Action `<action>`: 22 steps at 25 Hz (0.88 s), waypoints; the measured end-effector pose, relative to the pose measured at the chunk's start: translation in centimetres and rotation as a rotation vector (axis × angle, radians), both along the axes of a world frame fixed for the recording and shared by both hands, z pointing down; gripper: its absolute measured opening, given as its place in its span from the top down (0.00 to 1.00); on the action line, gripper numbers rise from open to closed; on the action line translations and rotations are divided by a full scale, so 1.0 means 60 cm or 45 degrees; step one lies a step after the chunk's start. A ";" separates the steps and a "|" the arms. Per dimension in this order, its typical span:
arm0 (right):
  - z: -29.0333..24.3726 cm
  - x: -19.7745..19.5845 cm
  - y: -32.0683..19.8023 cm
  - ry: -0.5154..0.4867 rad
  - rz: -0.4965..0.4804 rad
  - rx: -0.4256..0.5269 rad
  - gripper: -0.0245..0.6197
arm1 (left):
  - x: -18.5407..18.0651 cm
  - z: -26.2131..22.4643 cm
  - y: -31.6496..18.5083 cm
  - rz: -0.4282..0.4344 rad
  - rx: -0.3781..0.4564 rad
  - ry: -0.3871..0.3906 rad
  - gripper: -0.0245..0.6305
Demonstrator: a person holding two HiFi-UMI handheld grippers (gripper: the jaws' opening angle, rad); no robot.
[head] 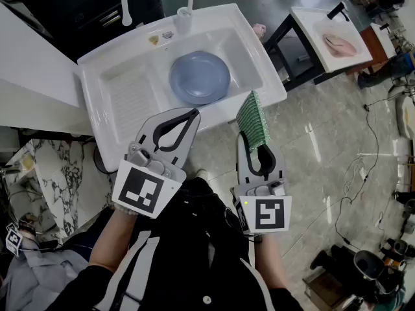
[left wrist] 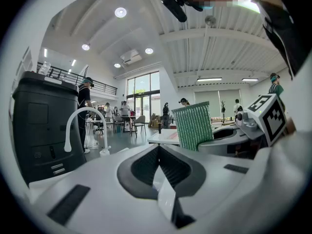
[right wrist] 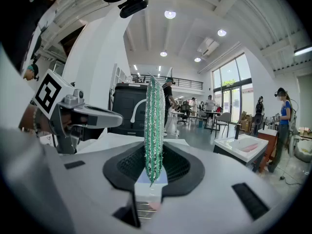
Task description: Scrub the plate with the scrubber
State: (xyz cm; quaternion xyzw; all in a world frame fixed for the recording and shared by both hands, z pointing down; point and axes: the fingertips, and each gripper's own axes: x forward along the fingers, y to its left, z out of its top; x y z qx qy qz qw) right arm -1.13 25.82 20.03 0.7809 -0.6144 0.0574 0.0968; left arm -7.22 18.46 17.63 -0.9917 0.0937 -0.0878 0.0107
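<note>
Currently, step 1 of 2 looks done: your right gripper [head: 251, 141] is clamped on the green scrubber [head: 251, 120], which stands upright out of the jaws with its lower edge pinched between the pads. Step 2, the scrubbing itself, is not yet begun; scrubber and plate [head: 200, 78] are well apart.

The plate lies flat in the basin of the sink [head: 214, 17], between the ribbed drain section [head: 133, 102] and the right wall.

Your left gripper [head: 189, 115] is closed on nothing and hovers at the near rim.

Room: the approach over the near rim is open. The basin walls box the plate at the right and far sides. The faucet [head: 124, 8] rises by the far edge, toward the left corner.

Judgement: you need to tip the scrubber forward and down.
</note>
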 end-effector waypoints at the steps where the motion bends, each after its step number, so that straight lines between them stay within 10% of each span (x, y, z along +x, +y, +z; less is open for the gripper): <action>1: 0.002 -0.002 0.000 -0.005 0.002 -0.011 0.82 | -0.001 0.001 0.000 0.002 -0.001 -0.002 0.96; 22: 0.000 -0.011 -0.012 -0.027 0.052 -0.031 0.82 | -0.020 0.000 -0.018 0.007 -0.006 0.007 0.96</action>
